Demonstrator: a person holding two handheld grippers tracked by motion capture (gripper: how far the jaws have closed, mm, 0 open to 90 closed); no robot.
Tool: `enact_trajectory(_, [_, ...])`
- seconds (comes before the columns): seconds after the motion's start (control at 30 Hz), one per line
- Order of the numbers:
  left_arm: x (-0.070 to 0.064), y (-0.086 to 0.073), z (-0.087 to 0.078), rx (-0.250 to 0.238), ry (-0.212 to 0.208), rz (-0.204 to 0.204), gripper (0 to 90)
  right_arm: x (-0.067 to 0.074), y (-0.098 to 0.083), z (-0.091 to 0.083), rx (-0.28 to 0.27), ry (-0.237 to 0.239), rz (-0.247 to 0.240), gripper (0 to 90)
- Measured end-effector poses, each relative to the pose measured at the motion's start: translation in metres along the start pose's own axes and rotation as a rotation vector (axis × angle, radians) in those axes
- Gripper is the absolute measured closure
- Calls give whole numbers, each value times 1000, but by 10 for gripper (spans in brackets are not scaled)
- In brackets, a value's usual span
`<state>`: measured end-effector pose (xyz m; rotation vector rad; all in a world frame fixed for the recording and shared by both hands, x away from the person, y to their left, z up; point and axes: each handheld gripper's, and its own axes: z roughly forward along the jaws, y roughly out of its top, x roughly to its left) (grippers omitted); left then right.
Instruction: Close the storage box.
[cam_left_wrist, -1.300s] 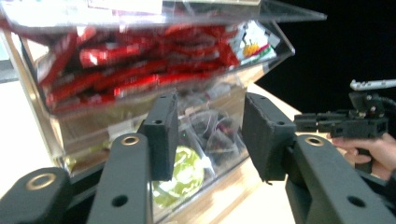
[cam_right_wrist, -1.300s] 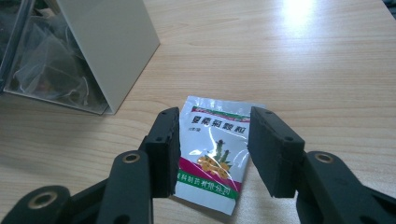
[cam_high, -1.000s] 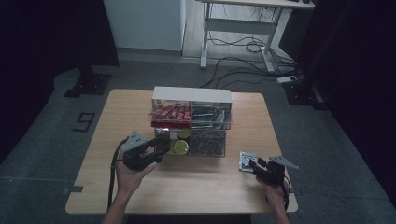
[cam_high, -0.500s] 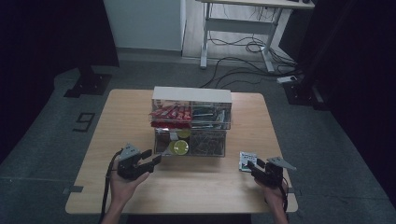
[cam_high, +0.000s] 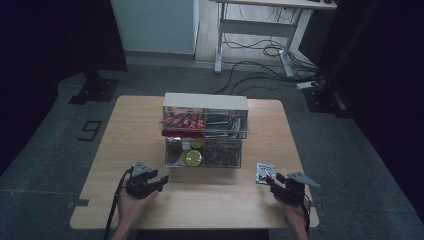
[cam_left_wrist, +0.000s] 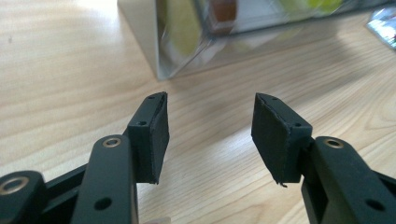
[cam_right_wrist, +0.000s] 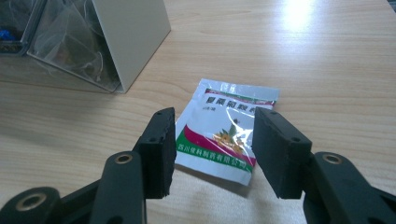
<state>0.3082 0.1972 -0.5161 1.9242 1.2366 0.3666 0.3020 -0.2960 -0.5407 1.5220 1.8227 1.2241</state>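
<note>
Tongs first: your right tongs (cam_right_wrist: 212, 149) gape half-wide over the sachet (cam_right_wrist: 227, 135), gripping nothing, while your left tongs (cam_left_wrist: 210, 135), just widened, hang empty above the bench (cam_left_wrist: 70, 93). You look poised to pick: drop lower, then pinch the sachet beside the clear organizer (cam_high: 205, 131).

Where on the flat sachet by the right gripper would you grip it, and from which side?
Take the sachet by its near edge, coming in low from the person's side. It lies flat on the table, so only an edge offers a pinch. The right gripper already hangs open there, one jaw on either side of that edge, clear of the clear organizer.
</note>
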Motion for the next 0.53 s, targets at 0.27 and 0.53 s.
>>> enact_trajectory(0.27, [2,-1,0,-3,-2,-12,458,3,0,-1,1,2,-16,469])
enact_trajectory(0.53, [4,-2,2,3,9,-19,428,6,1,-2,-6,5,-38,400])
